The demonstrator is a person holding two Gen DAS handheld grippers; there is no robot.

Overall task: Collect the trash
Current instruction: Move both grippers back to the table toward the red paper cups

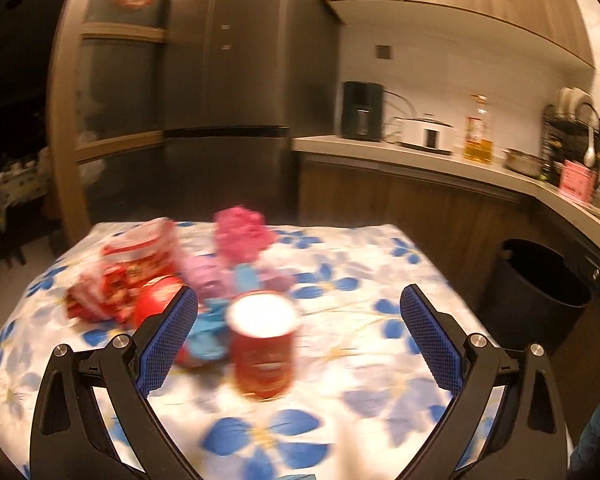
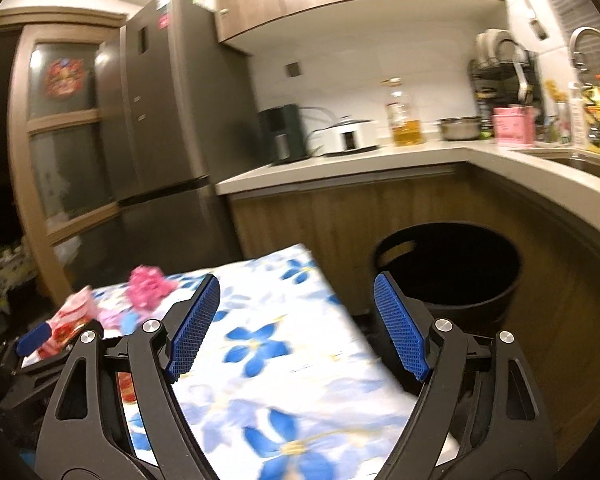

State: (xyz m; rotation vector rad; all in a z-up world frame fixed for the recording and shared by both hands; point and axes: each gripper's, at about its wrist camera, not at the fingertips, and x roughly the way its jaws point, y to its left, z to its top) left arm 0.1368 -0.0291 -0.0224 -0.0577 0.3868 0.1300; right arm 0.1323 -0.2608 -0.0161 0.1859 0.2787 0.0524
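A red paper cup (image 1: 263, 344) stands upright on the flowered tablecloth (image 1: 360, 272). Behind it lies a blurred heap of trash: red snack wrappers (image 1: 116, 284), a blue wrapper (image 1: 210, 332), a crumpled pink wrapper (image 1: 240, 236). My left gripper (image 1: 298, 300) is open and empty; the cup sits between its fingers, nearer the left one. My right gripper (image 2: 296, 292) is open and empty above the table's right edge (image 2: 340, 304). The black trash bin (image 2: 452, 276) stands on the floor just beyond it; it also shows in the left wrist view (image 1: 540, 288). The left gripper (image 2: 36, 338) shows in the right view beside the wrappers (image 2: 74, 316).
A grey fridge (image 2: 172, 112) stands behind the table. An L-shaped kitchen counter (image 2: 380, 164) carries an air fryer, a cooker, an oil bottle (image 2: 406, 120), a pot and a dish rack. Wooden cabinet fronts close in behind the bin.
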